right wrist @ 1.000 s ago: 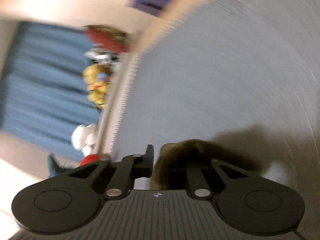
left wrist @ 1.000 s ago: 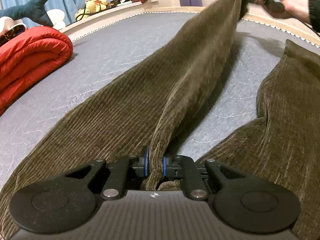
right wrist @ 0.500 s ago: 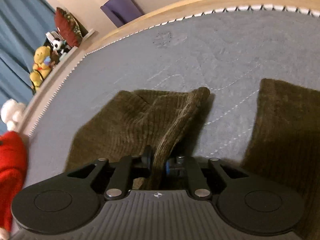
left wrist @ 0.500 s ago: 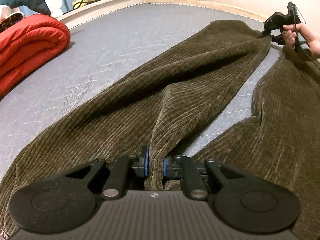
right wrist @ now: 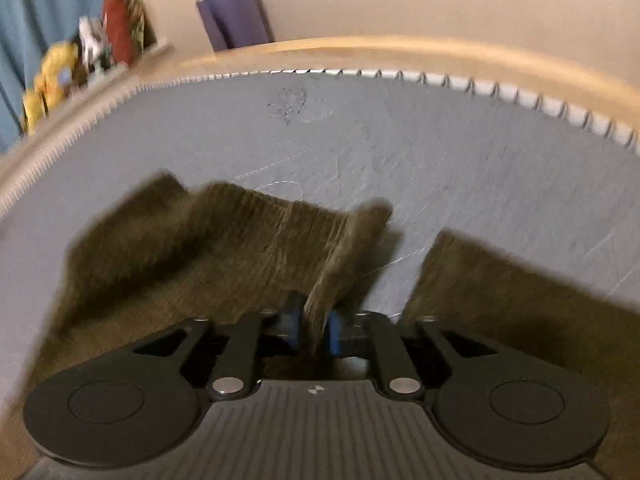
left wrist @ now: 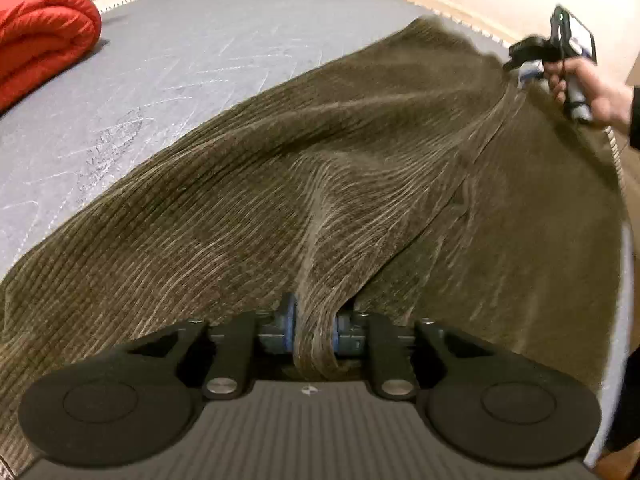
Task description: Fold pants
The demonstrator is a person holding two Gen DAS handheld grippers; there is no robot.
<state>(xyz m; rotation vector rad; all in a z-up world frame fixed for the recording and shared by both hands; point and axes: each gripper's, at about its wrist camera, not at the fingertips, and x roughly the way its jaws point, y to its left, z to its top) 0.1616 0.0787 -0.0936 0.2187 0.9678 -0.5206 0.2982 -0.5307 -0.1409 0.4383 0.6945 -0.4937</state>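
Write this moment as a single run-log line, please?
task: fold pants | left gripper: jaws opening, pants fold between | right gripper: jaws opening, leg hem between | surface: grey mattress

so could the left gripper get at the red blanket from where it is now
Probably not right away: the left gripper has a fold of the pants between its opening jaws. The red blanket lies well off across bare mattress, nothing between.

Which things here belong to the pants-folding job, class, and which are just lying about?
Belonging to the job:
- brown corduroy pants
- left hand-held gripper, jaws opening, fabric between them
- right hand-held gripper, likewise

Just lying about:
- red quilt
- purple mat
- stuffed toys
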